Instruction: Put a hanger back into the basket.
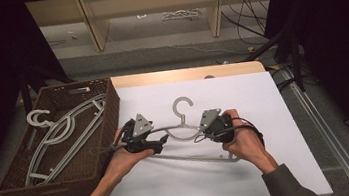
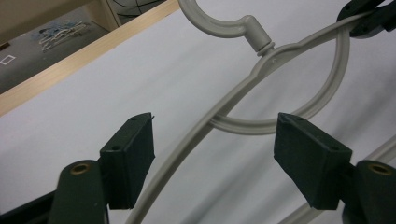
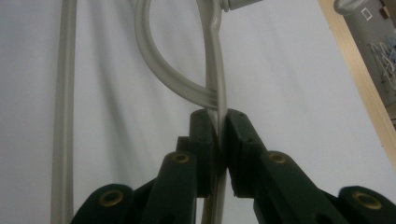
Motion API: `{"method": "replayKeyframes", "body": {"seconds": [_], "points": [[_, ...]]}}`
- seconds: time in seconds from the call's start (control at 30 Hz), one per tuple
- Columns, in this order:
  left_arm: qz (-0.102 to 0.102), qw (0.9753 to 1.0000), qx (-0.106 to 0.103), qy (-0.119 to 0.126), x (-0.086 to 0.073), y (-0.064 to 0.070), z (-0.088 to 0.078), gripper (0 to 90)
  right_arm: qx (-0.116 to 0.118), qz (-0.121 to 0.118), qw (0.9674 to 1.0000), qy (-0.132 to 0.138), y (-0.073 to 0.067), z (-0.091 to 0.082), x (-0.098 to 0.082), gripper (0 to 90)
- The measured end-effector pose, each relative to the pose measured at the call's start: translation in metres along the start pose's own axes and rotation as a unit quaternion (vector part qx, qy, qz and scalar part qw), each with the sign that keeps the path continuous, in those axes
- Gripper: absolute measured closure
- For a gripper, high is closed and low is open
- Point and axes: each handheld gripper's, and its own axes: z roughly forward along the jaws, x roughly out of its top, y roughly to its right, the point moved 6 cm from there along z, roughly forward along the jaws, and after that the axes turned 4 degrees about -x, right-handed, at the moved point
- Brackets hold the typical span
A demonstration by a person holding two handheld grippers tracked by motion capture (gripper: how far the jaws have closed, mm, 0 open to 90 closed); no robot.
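Two hands hold the grey hanger over the white surface. Right gripper pinches its bar tight. Left gripper is wide, the hanger's arm running between its jaws, untouched.

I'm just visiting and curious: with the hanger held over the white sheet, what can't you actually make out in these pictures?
- High view: the hanger shoulders pass behind both grippers, left gripper and right gripper, so the jaws' contact is hidden.
- Left gripper view: the hanger's hook is cut off by the top edge.
- High view: the hangers in the basket overlap; their number is unclear.
- High view: the pale thing on the far floor is too small.
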Motion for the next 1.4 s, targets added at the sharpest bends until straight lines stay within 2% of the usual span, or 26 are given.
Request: {"method": "replayKeyframes", "body": {"seconds": [0.03,0.1,0.27,0.33,0.43,0.47,0.5,0.57,0.6,0.63,0.7,0.77,0.8,0.87,0.9,0.93,0.97,1.0,1.07,1.1,1.13,1.17,1.2,1.3,1.33,1.4], "points": [[0.002,1.0000,-0.006,-0.007,0.001,0.001,0.002,28.8,0.001,0.001,1.0000,0.000,-0.002,-0.002,0.000,81.9],[0.022,0.9996,-0.002,-0.016,0.005,0.003,0.005,28.6,-0.002,-0.005,1.0000,0.007,-0.003,-0.005,0.001,81.9],[0.030,0.9991,-0.015,-0.025,0.015,0.008,0.015,34.4,-0.007,-0.021,0.9997,0.015,-0.006,-0.012,0.003,81.9],[0.043,0.9983,-0.017,-0.036,0.019,0.010,0.018,39.3,0.001,-0.019,0.9997,0.016,-0.008,-0.015,0.004,82.0],[0.067,0.9962,-0.027,-0.050,0.023,0.014,0.022,44.1,-0.003,-0.028,0.9994,0.018,-0.008,-0.016,0.004,82.0],[0.084,0.9937,-0.031,-0.067,0.023,0.014,0.023,45.6,-0.001,-0.026,0.9995,0.019,-0.009,-0.017,0.004,82.0],[0.087,0.9929,-0.035,-0.073,0.023,0.015,0.026,46.5,-0.001,-0.022,0.9995,0.021,-0.010,-0.017,0.004,82.0],[0.087,0.9922,-0.046,-0.076,0.023,0.017,0.030,50.7,-0.004,-0.037,0.9991,0.020,-0.008,-0.019,0.004,82.0],[0.094,0.9911,-0.049,-0.080,0.024,0.017,0.031,58.6,-0.002,-0.036,0.9991,0.021,-0.009,-0.019,0.004,82.0],[0.103,0.9901,-0.054,-0.079,0.025,0.017,0.032,64.1,-0.001,-0.036,0.9991,0.021,-0.009,-0.019,0.004,82.0],[0.128,0.9864,-0.059,-0.086,0.028,0.018,0.030,67.6,-0.004,-0.035,0.9991,0.023,-0.008,-0.020,0.003,81.9],[0.135,0.9850,-0.062,-0.088,0.032,0.020,0.027,70.7,-0.013,-0.034,0.9990,0.026,-0.006,-0.020,0.003,80.3],[0.140,0.9836,-0.066,-0.092,0.033,0.021,0.026,72.6,-0.033,-0.037,0.9984,0.028,-0.002,-0.020,0.002,78.7],[0.164,0.9796,-0.063,-0.098,0.036,0.027,0.023,75.5,-0.043,-0.020,0.9984,0.030,0.000,-0.021,0.002,76.7],[0.178,0.9764,-0.068,-0.101,0.038,0.031,0.021,77.0,-0.043,-0.014,0.9984,0.034,0.002,-0.021,0.001,75.6],[0.182,0.9752,-0.074,-0.102,0.039,0.033,0.021,79.1,-0.047,-0.002,0.9982,0.036,0.004,-0.022,0.000,73.1],[0.189,0.9724,-0.090,-0.103,0.040,0.036,0.020,80.4,-0.052,0.007,0.9980,0.036,0.006,-0.022,0.000,70.3],[0.183,0.9741,-0.089,-0.098,0.041,0.037,0.020,82.1,-0.059,0.030,0.9972,0.037,0.009,-0.024,-0.001,62.2],[0.164,0.9781,-0.093,-0.089,0.047,0.035,0.018,82.3,-0.075,0.078,0.9931,0.046,0.015,-0.026,-0.001,48.5],[0.172,0.9774,-0.082,-0.091,0.049,0.031,0.017,82.2,-0.082,0.107,0.9885,0.068,0.019,-0.028,0.000,42.3],[0.164,0.9798,-0.067,-0.093,0.050,0.027,0.015,82.3,-0.084,0.132,0.9842,0.084,0.024,-0.031,0.000,38.0],[0.162,0.9797,-0.066,-0.097,0.052,0.023,0.014,82.3,-0.092,0.151,0.9790,0.102,0.029,-0.033,0.000,34.6],[0.156,0.9810,-0.064,-0.097,0.053,0.020,0.013,82.3,-0.095,0.170,0.9741,0.115,0.033,-0.037,0.000,30.3],[0.146,0.9822,-0.056,-0.104,0.058,0.012,0.009,82.3,-0.092,0.209,0.9626,0.145,0.038,-0.043,-0.001,25.6],[0.142,0.9828,-0.056,-0.104,0.060,0.010,0.009,82.3,-0.085,0.223,0.9601,0.146,0.036,-0.045,-0.002,24.5],[0.137,0.9835,-0.049,-0.107,0.064,0.004,0.005,82.3,-0.085,0.227,0.9574,0.156,0.034,-0.045,-0.002,25.2]]}}
